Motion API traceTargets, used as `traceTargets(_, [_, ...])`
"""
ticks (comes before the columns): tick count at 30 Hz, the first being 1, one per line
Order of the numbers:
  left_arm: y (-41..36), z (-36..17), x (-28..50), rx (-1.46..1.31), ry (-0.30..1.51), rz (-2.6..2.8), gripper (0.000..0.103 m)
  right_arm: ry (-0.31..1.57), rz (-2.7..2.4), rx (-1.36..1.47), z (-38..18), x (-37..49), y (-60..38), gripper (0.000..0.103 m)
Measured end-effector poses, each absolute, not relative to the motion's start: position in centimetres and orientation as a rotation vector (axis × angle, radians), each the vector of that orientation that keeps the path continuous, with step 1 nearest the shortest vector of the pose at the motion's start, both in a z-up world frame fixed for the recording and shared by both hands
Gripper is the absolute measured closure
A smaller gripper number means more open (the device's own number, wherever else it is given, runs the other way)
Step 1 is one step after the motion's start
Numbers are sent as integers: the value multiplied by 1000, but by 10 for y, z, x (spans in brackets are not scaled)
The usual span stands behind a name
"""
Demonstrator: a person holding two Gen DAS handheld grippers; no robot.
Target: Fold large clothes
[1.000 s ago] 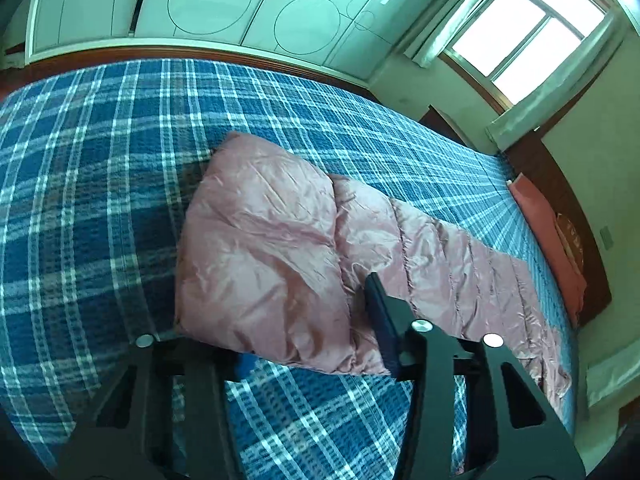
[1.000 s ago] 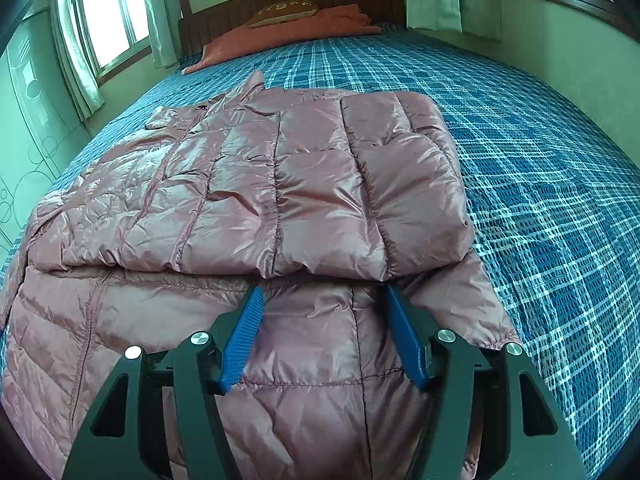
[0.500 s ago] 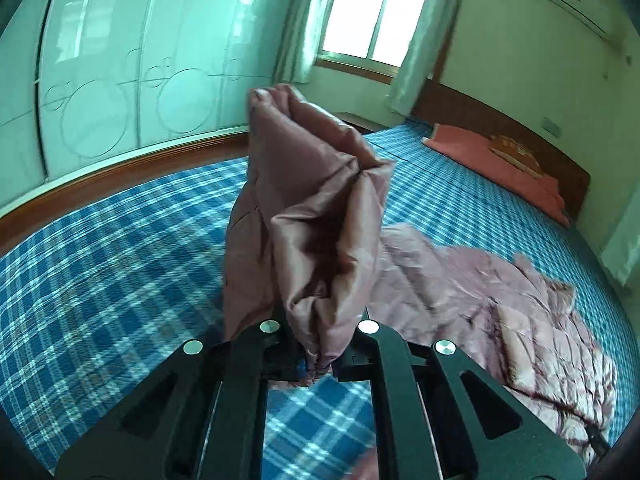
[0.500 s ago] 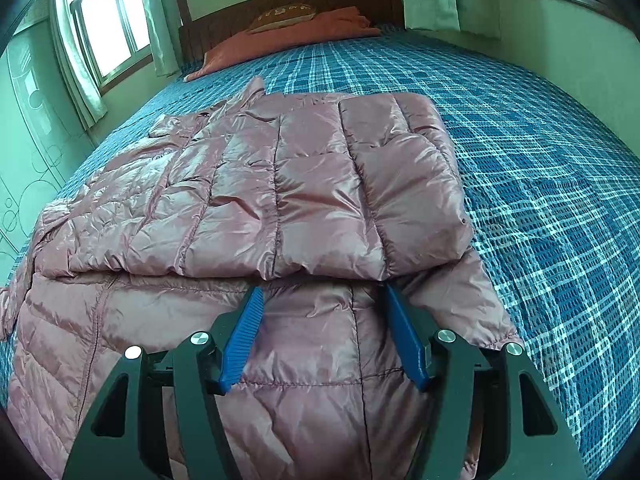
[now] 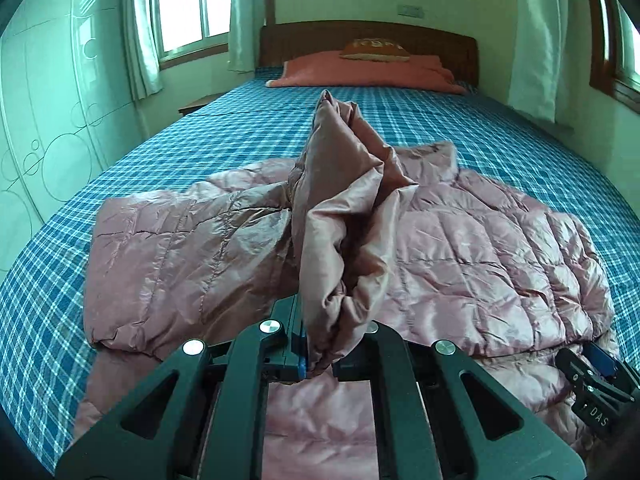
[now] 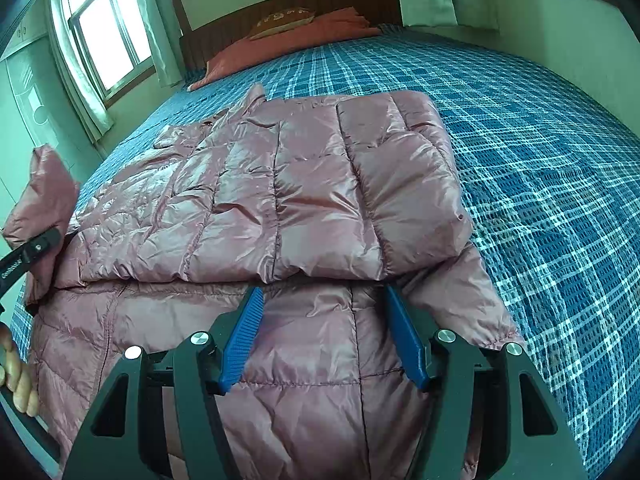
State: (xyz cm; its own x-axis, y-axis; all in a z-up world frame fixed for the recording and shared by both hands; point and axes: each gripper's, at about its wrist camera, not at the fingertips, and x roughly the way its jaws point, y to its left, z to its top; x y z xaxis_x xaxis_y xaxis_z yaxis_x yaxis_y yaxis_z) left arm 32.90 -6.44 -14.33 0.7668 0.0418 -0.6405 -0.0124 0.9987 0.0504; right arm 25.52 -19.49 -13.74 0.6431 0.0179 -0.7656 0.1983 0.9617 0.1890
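On the blue plaid bedspread [image 6: 540,168] lies the shiny pink quilted down jacket [image 6: 312,184], partly folded. My left gripper [image 5: 318,354] is clamped tight on a bunched sleeve [image 5: 340,216], lifted above the jacket. My right gripper [image 6: 326,336] rests spread on the lower panel, pinching nothing.

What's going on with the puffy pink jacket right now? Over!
Left gripper shut on jacket sleeve, lifted above the jacket. Right gripper open, jaws against the folded edge. Nothing in the way.
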Motion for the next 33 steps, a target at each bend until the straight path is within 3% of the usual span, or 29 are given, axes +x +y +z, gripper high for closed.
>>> traceTargets(4, [-104,-161,333,116,750,-12,95,868,-101,273,-137,254,-196,41])
traceTargets(5, [-112,-164,332,135,762,-13,89,867,-100,274,-137,254,-196,41])
traceTargets(8, [-123,-162,323,170,753,-35,61,866,-97,277,-136,254,-196,41])
traceTargets(11, [-133,-152,306,201,690,-51,52,867,-97,279,-136,252,-196,41])
traceTargets(18, [-101,-124,282,137,678,-76,44,889,-109,269,-130,255,-194,41])
traceTargets(26, [-19,-107,264,111,637,26,43,860,-12,327,-94,266,-152,41])
traceTargets(33, [64,-117,282,49,680,188,43,922,103,358,-105,318,-96,41])
